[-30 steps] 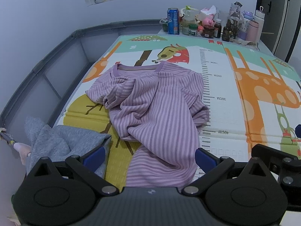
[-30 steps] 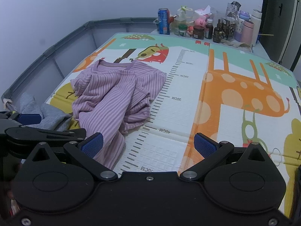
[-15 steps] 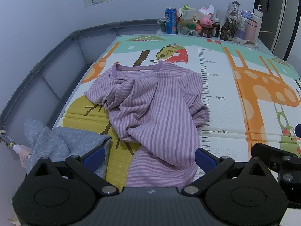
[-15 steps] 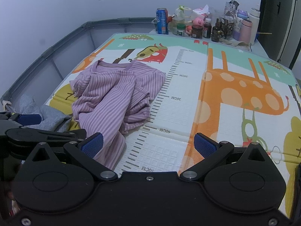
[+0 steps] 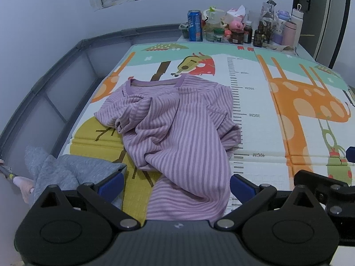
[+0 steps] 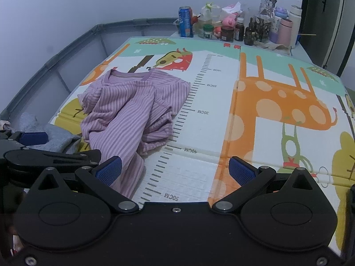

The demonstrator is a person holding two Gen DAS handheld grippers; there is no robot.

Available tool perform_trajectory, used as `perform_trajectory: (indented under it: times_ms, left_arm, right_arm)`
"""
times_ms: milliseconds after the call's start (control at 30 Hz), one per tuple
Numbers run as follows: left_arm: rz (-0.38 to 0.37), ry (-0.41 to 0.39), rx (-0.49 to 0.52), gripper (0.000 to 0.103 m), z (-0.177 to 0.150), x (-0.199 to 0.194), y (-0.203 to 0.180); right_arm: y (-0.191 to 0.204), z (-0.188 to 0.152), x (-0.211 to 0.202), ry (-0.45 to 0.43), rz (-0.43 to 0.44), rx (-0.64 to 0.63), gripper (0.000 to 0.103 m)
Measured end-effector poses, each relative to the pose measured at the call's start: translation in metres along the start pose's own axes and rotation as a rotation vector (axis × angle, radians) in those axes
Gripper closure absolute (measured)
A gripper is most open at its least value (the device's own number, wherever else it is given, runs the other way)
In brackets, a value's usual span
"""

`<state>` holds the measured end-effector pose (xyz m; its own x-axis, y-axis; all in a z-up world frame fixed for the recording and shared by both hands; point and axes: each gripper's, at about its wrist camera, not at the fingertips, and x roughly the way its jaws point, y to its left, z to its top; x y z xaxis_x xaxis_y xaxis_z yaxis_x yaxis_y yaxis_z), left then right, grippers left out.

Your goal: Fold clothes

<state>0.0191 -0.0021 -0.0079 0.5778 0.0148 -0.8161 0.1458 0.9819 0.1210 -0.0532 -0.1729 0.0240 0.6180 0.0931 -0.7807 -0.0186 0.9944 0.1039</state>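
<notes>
Nearest the cameras, the left gripper [image 5: 176, 181] hangs with its blue pads spread wide and nothing between them, low over the near hem of the striped shirt [image 5: 175, 133]. The right gripper [image 6: 175, 169] is likewise spread and empty, over bare mat [image 6: 255, 133] just to the shirt's 3 o'clock side; the left tool shows at about 9 o'clock in its view.

At 8 o'clock from the left gripper a gray garment [image 5: 66, 173] lies bunched at the mat's near edge, partly spilling off it.

Farther out, toward 12 o'clock, the purple striped shirt lies on the mat in a rumpled heap: the collar is at the far end, one sleeve is twisted across the chest, and the body is creased and bunched toward 3 o'clock. No fold appears made. Judging from this, the task has barely begun: the shirt needs spreading flat, then folding, and the gray garment waits after it.

Beyond, at 12 to 1 o'clock, bottles and a blue can [image 5: 195, 27] crowd the far ledge.
</notes>
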Motion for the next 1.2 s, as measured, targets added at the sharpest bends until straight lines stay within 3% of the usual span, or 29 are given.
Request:
perform_trajectory:
  times_ms: [1200]
  left_arm:
    - [-0.002, 0.009, 0.023, 0.000, -0.0011, 0.0025, -0.0024]
  right_arm:
    - [0.0043, -0.0020, 0.0022, 0.012, -0.028, -0.003, 0.000]
